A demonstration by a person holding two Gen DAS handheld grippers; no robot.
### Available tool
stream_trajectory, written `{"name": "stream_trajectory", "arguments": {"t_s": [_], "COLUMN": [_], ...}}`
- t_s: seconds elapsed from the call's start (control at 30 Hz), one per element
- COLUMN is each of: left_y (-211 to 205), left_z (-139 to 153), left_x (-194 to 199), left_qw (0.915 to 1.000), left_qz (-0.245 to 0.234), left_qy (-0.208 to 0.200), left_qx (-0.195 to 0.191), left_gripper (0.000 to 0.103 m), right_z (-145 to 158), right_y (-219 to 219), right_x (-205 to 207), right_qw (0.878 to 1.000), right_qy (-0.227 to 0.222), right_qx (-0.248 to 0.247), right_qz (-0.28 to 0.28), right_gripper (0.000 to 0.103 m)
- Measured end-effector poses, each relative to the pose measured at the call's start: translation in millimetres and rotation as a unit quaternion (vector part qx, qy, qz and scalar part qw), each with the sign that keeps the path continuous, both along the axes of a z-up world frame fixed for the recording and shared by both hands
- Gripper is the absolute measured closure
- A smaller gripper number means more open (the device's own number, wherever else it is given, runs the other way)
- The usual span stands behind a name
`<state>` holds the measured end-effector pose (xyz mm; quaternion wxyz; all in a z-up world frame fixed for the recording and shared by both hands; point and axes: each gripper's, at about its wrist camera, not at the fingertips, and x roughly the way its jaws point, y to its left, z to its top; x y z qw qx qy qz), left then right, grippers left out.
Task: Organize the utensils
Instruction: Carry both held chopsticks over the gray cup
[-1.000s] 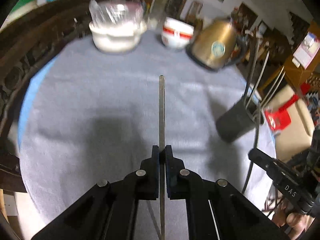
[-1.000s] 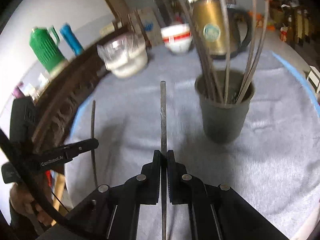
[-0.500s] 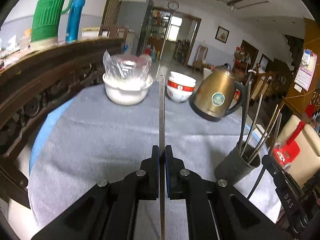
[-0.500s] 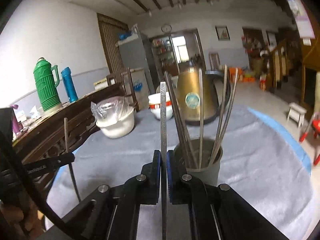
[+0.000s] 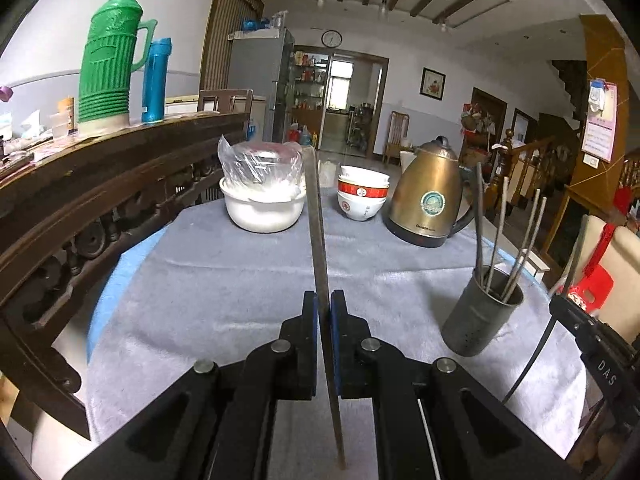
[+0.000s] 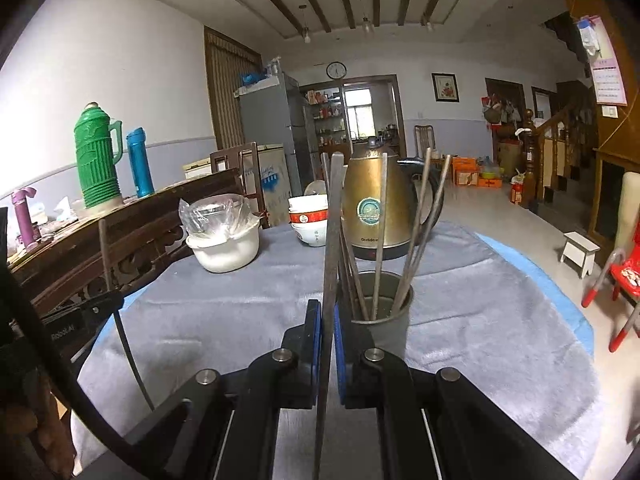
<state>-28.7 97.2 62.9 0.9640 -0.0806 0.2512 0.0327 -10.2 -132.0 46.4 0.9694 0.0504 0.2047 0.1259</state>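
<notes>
My left gripper (image 5: pixel 323 300) is shut on a metal chopstick (image 5: pixel 316 220) that points forward and up over the grey cloth. My right gripper (image 6: pixel 327 308) is shut on a second metal chopstick (image 6: pixel 333 216). A dark grey holder cup (image 5: pixel 478 314) with several chopsticks standing in it sits to the right in the left wrist view. In the right wrist view the holder cup (image 6: pixel 386 320) stands just ahead and slightly right of my right gripper. The left gripper (image 6: pixel 86 312) with its chopstick shows at the left edge of the right wrist view.
On the grey-clothed table (image 5: pixel 208 280) stand a white bowl covered in plastic (image 5: pixel 262 200), stacked red-and-white bowls (image 5: pixel 362 196) and a brass kettle (image 5: pixel 430 196). A carved wooden rail (image 5: pixel 100 184) runs along the left with a green thermos (image 5: pixel 110 64). A red chair (image 6: pixel 624 272) stands right.
Both grippers have tilted upward and risen, so the views swung from the tabletop to the room. Each keeps its chopstick. The holder cup now sits lower and nearer in the right wrist view.
</notes>
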Motion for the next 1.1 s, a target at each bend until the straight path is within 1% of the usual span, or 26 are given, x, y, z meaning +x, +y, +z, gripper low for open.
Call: {"name": "stream_trajectory", "arguments": {"t_s": [0.13,0.27,0.43,0.73,0.93,1.1], "left_y": [6.0,14.9,17.3,12.8,20.3,24.8], "left_z": [2.7,1.4,-0.1,-0.2,1.1,0.0], "left_x": [-17.4,-32.4,-40.6,-43.0,-36.7,-34.0], "left_qw": [1.0000,0.9999,0.9997,0.9997,0.9987,0.9977], "left_qz": [-0.002,0.007,0.010,0.010,0.023,0.031], "left_qy": [-0.004,-0.004,-0.004,-0.001,0.020,0.031], "left_qx": [-0.005,-0.014,-0.023,-0.020,-0.042,-0.052], "left_gripper": [0.096,0.095,0.094,0.094,0.094,0.094], "right_z": [5.0,8.4,7.5,5.7,5.2,3.8], "right_y": [-7.0,-15.5,-24.9,-30.8,-34.5,-38.0], "right_x": [-22.0,-42.7,-61.8,-70.2,-64.4,-61.5], "right_qw": [1.000,1.000,0.999,0.999,0.998,0.997], "right_qy": [0.000,0.008,0.016,0.022,0.025,0.027], "right_qx": [0.001,0.016,0.031,0.044,0.058,0.069], "right_qz": [0.003,0.002,-0.008,-0.013,-0.012,-0.015], "right_gripper": [0.096,0.096,0.096,0.096,0.097,0.096]}}
